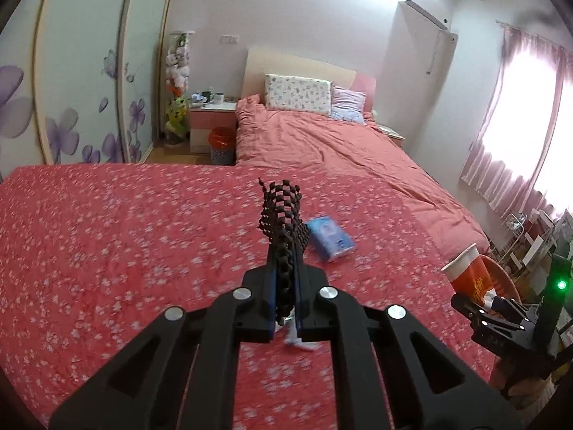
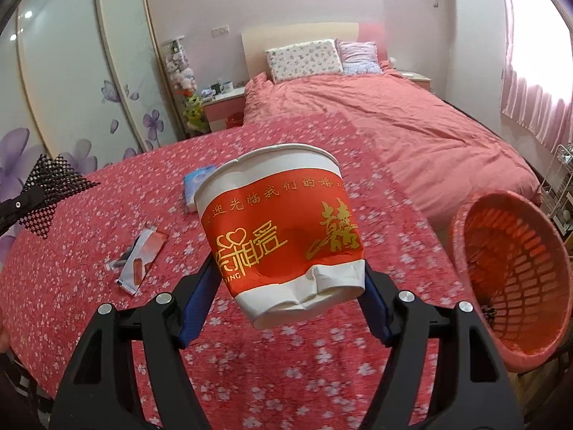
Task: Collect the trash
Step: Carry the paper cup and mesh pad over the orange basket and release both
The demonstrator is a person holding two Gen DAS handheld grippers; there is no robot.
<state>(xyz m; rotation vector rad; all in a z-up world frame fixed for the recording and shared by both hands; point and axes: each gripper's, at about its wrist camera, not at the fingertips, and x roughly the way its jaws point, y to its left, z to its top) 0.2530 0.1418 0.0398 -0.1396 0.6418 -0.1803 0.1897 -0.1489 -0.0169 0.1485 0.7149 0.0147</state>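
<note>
My left gripper [image 1: 286, 258] is shut on a black mesh net [image 1: 283, 211] that sticks up from between its fingers, above the red flowered cover [image 1: 125, 251]. The net [image 2: 53, 182] also shows at the far left of the right wrist view. My right gripper [image 2: 290, 272] is shut on a dented red and white paper cup [image 2: 283, 236], held tilted above the cover. An orange plastic basket [image 2: 512, 286], holding some dark scraps, stands tilted to the cup's right. Torn white and orange wrappers [image 2: 139, 254] lie on the cover at the left. A blue tissue pack [image 1: 331, 238] lies beyond the net.
A bed with a pink duvet [image 1: 340, 150] and pillows [image 1: 297, 91] fills the back. A nightstand [image 1: 211, 122] with mugs and a small orange bin [image 1: 222, 145] stand at its left. Wardrobe doors [image 1: 82, 71] line the left wall, a wire rack [image 2: 562, 186] the right.
</note>
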